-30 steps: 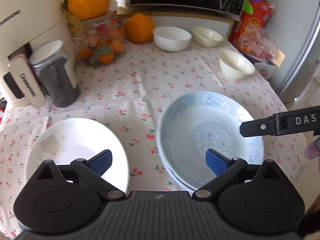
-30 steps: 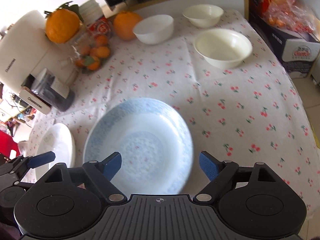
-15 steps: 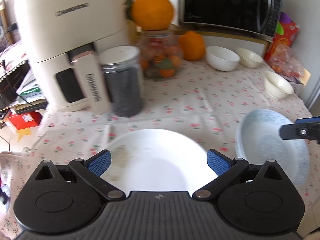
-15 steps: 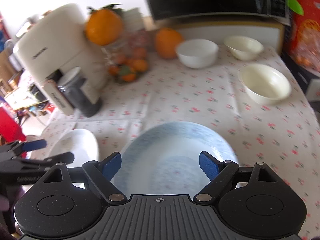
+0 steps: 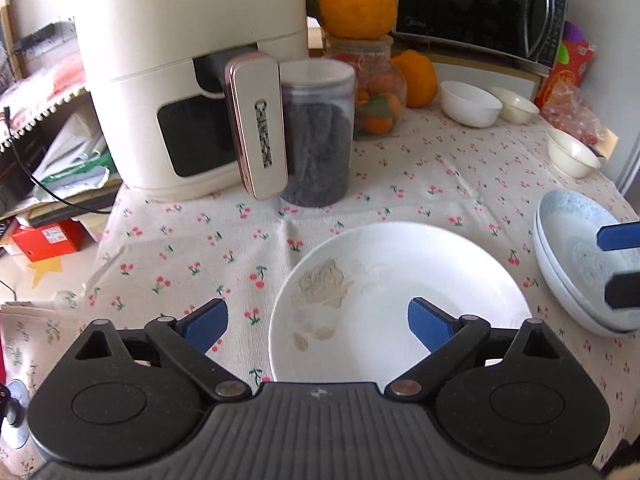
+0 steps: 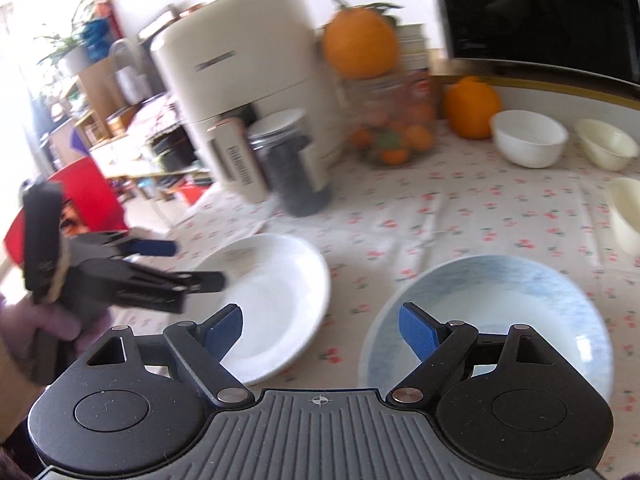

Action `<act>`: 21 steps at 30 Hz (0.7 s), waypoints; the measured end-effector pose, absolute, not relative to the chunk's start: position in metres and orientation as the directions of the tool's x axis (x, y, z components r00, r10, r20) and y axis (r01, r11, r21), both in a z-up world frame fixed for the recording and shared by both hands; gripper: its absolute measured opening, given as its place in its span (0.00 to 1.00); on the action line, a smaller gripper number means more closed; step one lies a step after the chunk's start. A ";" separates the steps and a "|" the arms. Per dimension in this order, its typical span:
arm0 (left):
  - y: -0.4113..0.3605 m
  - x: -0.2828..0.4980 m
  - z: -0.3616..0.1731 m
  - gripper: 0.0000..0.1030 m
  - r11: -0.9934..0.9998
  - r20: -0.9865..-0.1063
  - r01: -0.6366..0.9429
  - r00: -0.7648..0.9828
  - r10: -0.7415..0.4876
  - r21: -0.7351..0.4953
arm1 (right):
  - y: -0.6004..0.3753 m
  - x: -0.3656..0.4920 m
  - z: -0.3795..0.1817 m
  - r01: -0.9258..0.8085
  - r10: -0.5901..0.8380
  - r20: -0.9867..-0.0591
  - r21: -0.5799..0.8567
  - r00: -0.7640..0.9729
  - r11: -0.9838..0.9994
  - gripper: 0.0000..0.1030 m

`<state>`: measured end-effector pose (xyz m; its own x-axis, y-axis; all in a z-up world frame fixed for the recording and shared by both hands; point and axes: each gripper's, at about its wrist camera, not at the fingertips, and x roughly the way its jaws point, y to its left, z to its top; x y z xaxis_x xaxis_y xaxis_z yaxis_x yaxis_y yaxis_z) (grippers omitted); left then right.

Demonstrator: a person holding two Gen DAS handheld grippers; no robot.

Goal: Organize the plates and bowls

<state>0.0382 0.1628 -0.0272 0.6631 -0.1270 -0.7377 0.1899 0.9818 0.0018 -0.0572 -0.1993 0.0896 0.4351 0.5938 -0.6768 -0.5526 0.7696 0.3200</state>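
Note:
A white plate lies on the cherry-print cloth, with two stacked blue-patterned plates to its right. My left gripper hovers over the white plate's left rim. Its jaws are closing from wide and the pads touch nothing. My right gripper is open and empty above the gap between the white and blue plates. A white bowl and two cream bowls stand apart at the back right.
A cream air fryer and a jar of dark contents stand behind the white plate. Further back are a glass jar of oranges and a microwave. The table's edge drops off at the left, beside a red box.
The left gripper swung left from over the blue plates to over the white plate. The right gripper moved left and rolled, so the blue plates now lie to its right.

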 end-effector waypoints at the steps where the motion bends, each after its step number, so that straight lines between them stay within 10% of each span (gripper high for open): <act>1: 0.164 0.038 -0.029 0.90 0.981 -0.740 0.196 0.660 -0.131 0.000 | -0.195 -0.060 0.088 -0.563 0.606 -0.676 0.330 0.419 0.757 0.85; 21: 0.181 0.041 -0.049 0.50 0.975 -0.777 0.195 0.596 -0.205 -0.108 | -0.153 -0.074 0.035 -0.500 0.629 -0.735 0.458 0.251 0.735 0.85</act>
<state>0.0413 0.1811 -0.0486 0.5956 -0.2053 -0.7766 0.1951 0.9748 -0.1081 -0.0735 -0.1529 0.0351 0.2512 0.6294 -0.7353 -0.4996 0.7350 0.4584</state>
